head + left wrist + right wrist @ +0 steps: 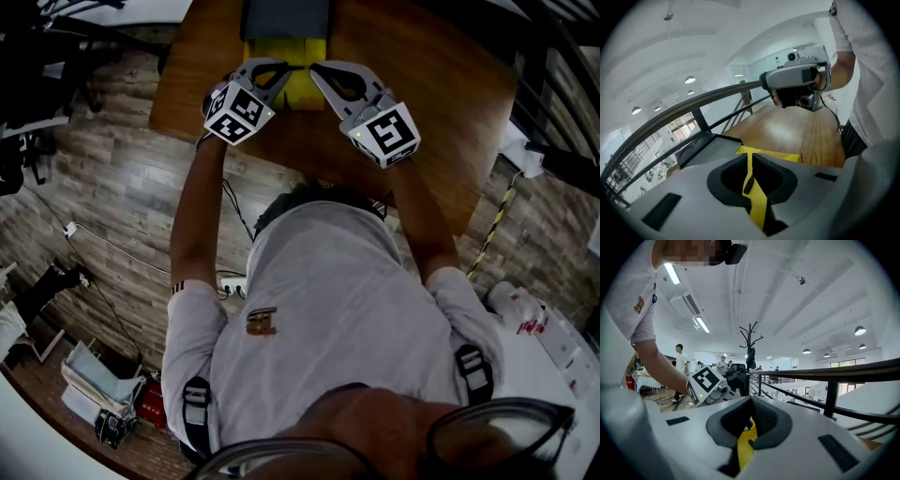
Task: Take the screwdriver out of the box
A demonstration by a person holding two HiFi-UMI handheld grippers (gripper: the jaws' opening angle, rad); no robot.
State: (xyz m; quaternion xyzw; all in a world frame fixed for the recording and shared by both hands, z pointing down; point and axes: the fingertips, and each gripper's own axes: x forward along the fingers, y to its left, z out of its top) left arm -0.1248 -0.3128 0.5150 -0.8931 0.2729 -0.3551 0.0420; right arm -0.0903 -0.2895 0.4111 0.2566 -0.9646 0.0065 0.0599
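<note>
Meeting tip to tip above the yellow box (302, 92) on the desk (450, 103), left gripper (283, 67) and right gripper (319, 69) jaws both clenched on nothing. Box lying lengthwise away from the person. Cannot make out the screwdriver, hidden inside.

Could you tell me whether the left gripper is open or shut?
Shut. In its own view the left gripper has its jaws together with nothing between; only a sliver of the yellow box shows through.

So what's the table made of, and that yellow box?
The table looks like varnished wood: brown grain lines and a soft shine. The yellow box seems smooth plastic, even in colour, but that's a guess.
</note>
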